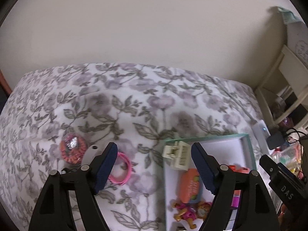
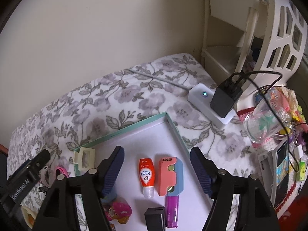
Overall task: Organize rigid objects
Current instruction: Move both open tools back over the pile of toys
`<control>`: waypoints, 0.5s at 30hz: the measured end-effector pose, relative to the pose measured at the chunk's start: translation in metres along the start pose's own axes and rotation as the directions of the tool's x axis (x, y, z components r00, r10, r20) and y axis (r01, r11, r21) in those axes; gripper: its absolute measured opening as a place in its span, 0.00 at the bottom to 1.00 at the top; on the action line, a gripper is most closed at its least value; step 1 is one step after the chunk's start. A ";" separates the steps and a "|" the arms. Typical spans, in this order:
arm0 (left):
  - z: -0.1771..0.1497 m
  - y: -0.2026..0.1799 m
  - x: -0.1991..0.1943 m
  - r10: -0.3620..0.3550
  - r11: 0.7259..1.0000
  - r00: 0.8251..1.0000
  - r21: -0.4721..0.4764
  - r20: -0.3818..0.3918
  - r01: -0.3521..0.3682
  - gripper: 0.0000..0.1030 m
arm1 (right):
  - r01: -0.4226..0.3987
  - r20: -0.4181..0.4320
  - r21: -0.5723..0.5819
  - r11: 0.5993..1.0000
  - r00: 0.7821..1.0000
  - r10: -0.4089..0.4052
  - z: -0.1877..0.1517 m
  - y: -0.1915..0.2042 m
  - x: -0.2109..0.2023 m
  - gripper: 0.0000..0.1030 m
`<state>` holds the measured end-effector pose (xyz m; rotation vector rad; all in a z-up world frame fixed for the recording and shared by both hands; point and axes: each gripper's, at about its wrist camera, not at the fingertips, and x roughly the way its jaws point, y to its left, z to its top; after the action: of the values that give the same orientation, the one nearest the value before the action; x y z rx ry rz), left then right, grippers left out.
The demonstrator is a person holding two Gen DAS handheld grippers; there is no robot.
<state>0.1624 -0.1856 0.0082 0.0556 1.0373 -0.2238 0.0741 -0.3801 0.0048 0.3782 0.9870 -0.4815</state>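
Observation:
A white tray with a teal rim [image 2: 134, 125] lies on the floral blanket [image 1: 134, 105]. In it are a red bottle [image 2: 146, 173], a pink-and-blue case [image 2: 170, 175], a purple lighter [image 2: 171, 211], a black box [image 2: 155, 217] and pink toy figures [image 1: 184, 211]. A cream hair claw [image 1: 177, 156] rests on the tray's left corner. My right gripper [image 2: 156, 152] hangs open above the bottle and case, holding nothing. My left gripper [image 1: 155, 150] is open over the tray's left edge, empty. On the blanket to its left lie a pink hair tie [image 1: 123, 169] and an orange ball [image 1: 72, 150].
A white power strip [image 2: 200, 94] with a black adapter [image 2: 223, 100] and cables sits right of the tray. Beside it are a tipped glass cup [image 2: 263, 119] and colourful clutter. A cream shelf [image 2: 227, 38] and a lattice basket [image 2: 284, 38] stand behind. The wall bounds the far side.

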 end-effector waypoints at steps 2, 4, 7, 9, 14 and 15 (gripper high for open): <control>0.000 0.006 0.004 0.010 1.000 1.000 -0.016 -0.013 -0.010 0.77 | -0.010 -0.009 -0.007 1.000 1.000 0.010 -0.002 0.004 0.003 0.77; 0.000 0.011 0.007 0.020 0.999 0.999 -0.028 -0.026 -0.021 0.78 | -0.015 -0.009 -0.022 1.000 1.000 0.015 -0.003 0.009 0.006 0.83; 0.000 0.017 0.011 0.029 0.998 0.999 -0.055 -0.036 -0.031 0.78 | -0.017 -0.001 -0.050 0.999 1.000 0.017 -0.005 0.018 0.007 0.85; 0.000 0.022 0.012 0.029 0.996 0.999 -0.080 -0.035 -0.032 0.78 | -0.020 0.003 -0.063 0.998 1.000 0.021 -0.006 0.023 0.008 0.89; 0.000 0.032 0.012 0.014 0.992 0.999 -0.124 -0.030 -0.018 0.98 | -0.038 0.014 -0.085 0.996 0.999 0.039 -0.010 0.033 0.011 0.99; 0.000 0.034 0.012 0.014 0.991 1.000 -0.134 -0.027 -0.017 0.98 | -0.042 0.015 -0.087 0.995 0.999 0.043 -0.010 0.034 0.011 1.00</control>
<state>0.1760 -0.1540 -0.0040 -0.0552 1.0755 -0.1390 0.0911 -0.3486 -0.0068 0.3159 0.9788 -0.4011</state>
